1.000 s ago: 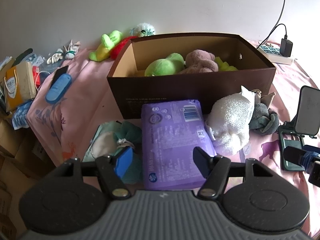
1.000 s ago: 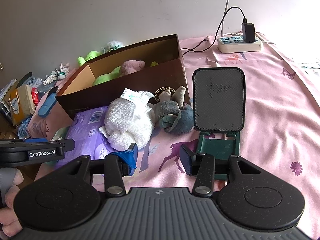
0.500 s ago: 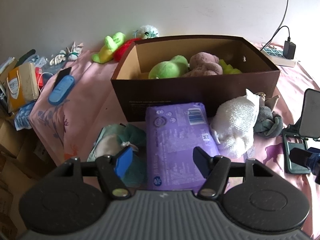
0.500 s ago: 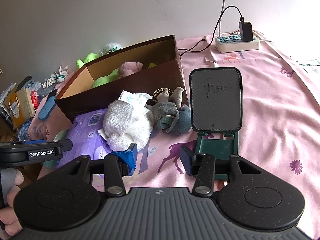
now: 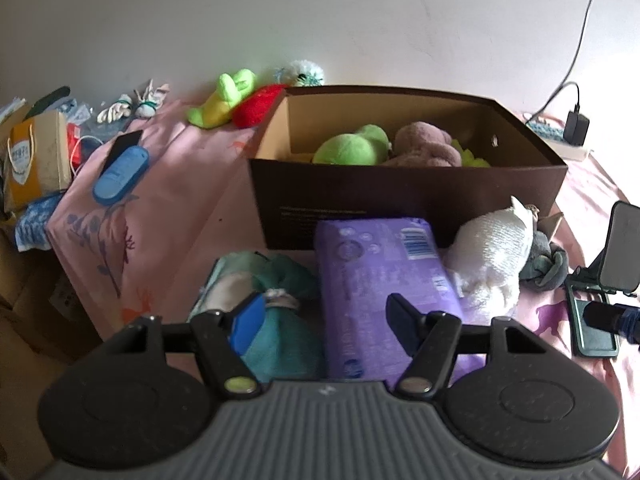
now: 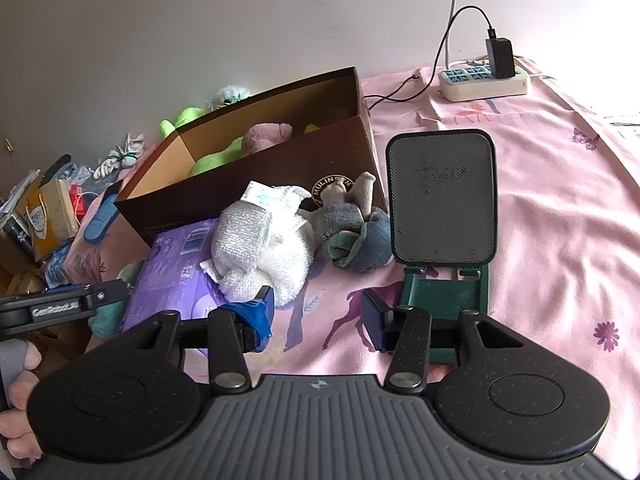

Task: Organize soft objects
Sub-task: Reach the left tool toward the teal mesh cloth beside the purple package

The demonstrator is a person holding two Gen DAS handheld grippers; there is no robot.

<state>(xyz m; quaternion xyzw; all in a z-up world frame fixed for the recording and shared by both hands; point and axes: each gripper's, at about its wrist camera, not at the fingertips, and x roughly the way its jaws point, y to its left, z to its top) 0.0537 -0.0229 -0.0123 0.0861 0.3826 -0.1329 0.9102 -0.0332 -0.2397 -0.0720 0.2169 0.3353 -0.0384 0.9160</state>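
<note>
Both pairs of jaws stand spread with nothing pinched. The left gripper point(image 5: 324, 316) hangs over the near edge of the bed, its blue-padded finger above a teal cloth bundle point(image 5: 280, 332) and its black one above the purple soft pack point(image 5: 380, 288), so neither thing is squarely between them. The right gripper point(image 6: 318, 316) hovers over bare pink sheet point(image 6: 560, 220), just short of the white knitted bundle point(image 6: 260, 248) on one side and the green phone stand point(image 6: 444, 208) on the other.

The step in hand looks like choosing and taking the next soft thing for the brown box point(image 5: 400, 200), which sits toward the far edge and already holds a green plush point(image 5: 352, 148) and a mauve plush point(image 5: 424, 148). To do it well, I would centre the left jaws on one item only, probably the teal bundle, and close low on its bulk rather than on a loose fold. The pack leans against the box's front wall and the white bundle overlaps it, so lifting the pack first may drag the bundle along. A grey plush point(image 6: 356, 240) lies between the white bundle and the stand; the right gripper should approach it without knocking the stand.
</note>
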